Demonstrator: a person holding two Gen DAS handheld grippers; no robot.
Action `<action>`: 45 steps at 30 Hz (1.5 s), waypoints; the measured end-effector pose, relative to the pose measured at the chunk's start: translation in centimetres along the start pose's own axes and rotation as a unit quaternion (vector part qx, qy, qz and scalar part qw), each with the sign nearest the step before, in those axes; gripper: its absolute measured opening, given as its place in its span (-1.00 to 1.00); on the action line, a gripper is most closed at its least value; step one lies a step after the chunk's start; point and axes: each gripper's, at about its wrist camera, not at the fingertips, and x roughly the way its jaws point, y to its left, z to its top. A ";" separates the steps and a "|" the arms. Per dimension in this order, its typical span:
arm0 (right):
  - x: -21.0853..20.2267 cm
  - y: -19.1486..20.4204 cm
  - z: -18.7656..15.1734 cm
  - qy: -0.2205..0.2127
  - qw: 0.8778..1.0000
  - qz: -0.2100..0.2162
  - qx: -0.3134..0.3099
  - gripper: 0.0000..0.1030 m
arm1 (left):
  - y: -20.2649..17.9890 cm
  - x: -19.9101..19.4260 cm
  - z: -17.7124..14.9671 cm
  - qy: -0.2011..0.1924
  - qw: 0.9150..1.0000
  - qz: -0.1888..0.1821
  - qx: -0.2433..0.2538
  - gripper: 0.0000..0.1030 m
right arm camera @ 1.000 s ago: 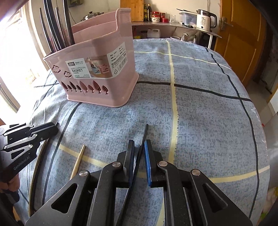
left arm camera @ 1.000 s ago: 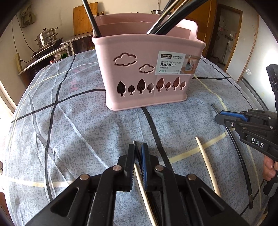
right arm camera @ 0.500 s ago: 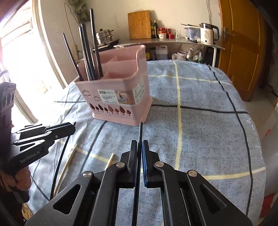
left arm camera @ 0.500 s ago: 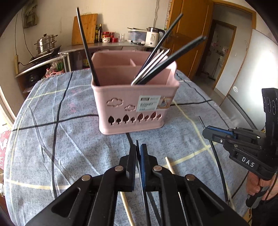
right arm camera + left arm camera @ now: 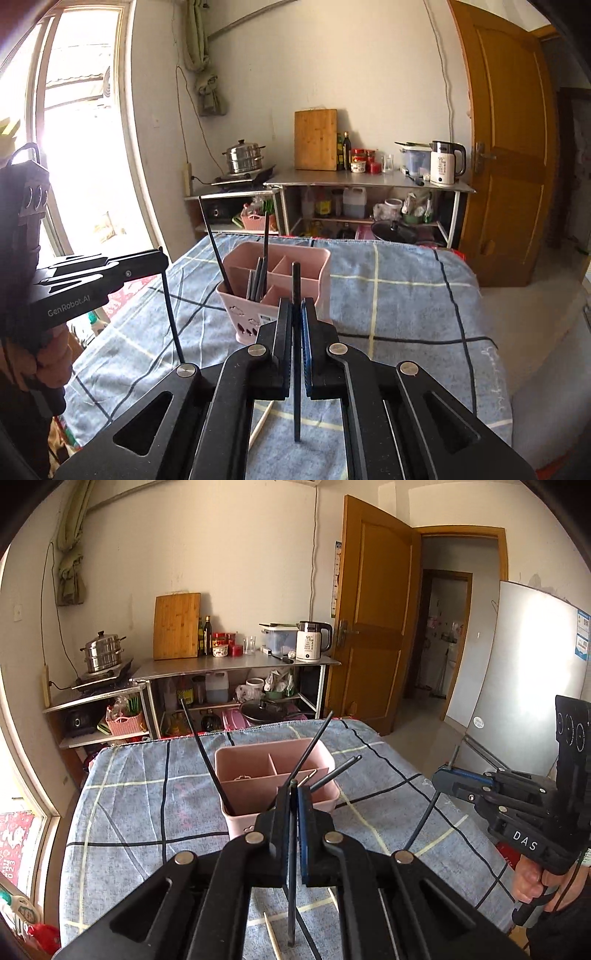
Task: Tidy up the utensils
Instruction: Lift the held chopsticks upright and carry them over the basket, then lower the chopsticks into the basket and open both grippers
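Note:
In the left wrist view my left gripper (image 5: 294,792) is shut on a black chopstick (image 5: 292,886) that hangs down between its fingers, above the table. My right gripper (image 5: 294,304) is likewise shut on a second black chopstick (image 5: 296,387). Each gripper shows in the other's view: the right gripper (image 5: 441,777) at the right edge, the left gripper (image 5: 160,258) at the left, each with its stick dangling. The pink divided basket (image 5: 240,821) (image 5: 240,317) stands ahead and below, with several dark utensils leaning in it. A pale chopstick (image 5: 271,936) (image 5: 260,424) lies on the cloth.
The table wears a blue checked cloth (image 5: 147,812). Behind it is a steel counter (image 5: 236,662) with a kettle, jars and a cutting board, plus a pot on a stove. A wooden door (image 5: 373,627) and a fridge are on the right, a bright window (image 5: 81,147) on the left.
Both grippers have risen from the cloth, each carrying a black chopstick. The views have tipped upward, so the basket now sits lower and farther away. The pale chopstick stayed on the table.

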 end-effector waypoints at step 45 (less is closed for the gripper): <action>-1.1 4.8 9.0 -0.098 0.992 0.069 -0.034 -0.91 | 3.7 -4.0 10.0 -0.060 0.998 0.029 -0.010 -0.92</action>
